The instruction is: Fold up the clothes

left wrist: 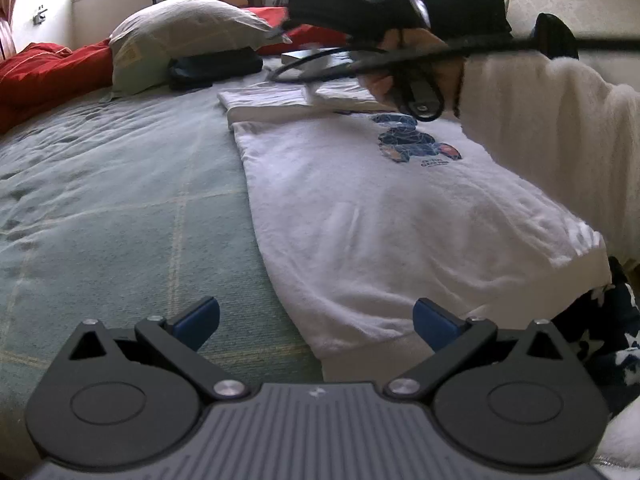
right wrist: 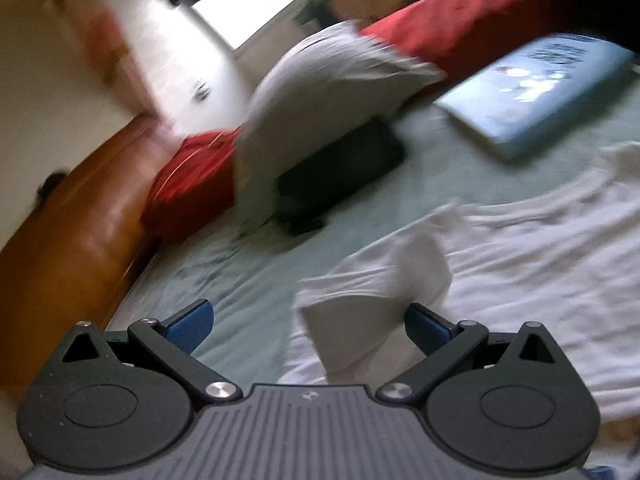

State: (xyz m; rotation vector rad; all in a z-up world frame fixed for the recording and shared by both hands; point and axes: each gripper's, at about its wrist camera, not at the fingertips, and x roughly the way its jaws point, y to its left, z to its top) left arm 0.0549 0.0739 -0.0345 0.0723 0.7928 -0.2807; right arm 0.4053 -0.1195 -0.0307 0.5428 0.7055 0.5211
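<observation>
Left hand-held gripper [left wrist: 316,320] hangs open over white sweatshirt [left wrist: 380,216].

We see a white sweatshirt [left wrist: 384,216] lying flat, front up, on a pale green bed cover. A blue and red graphic with small lettering is printed on its chest. Its ribbed hem lies nearest us. At the far end a sleeve [left wrist: 280,102] is folded across the top, and another white fold [right wrist: 380,288] stands rumpled.

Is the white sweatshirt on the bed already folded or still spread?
Partly folded: the white sweatshirt lies flat, its sleeve folded across the top.
</observation>
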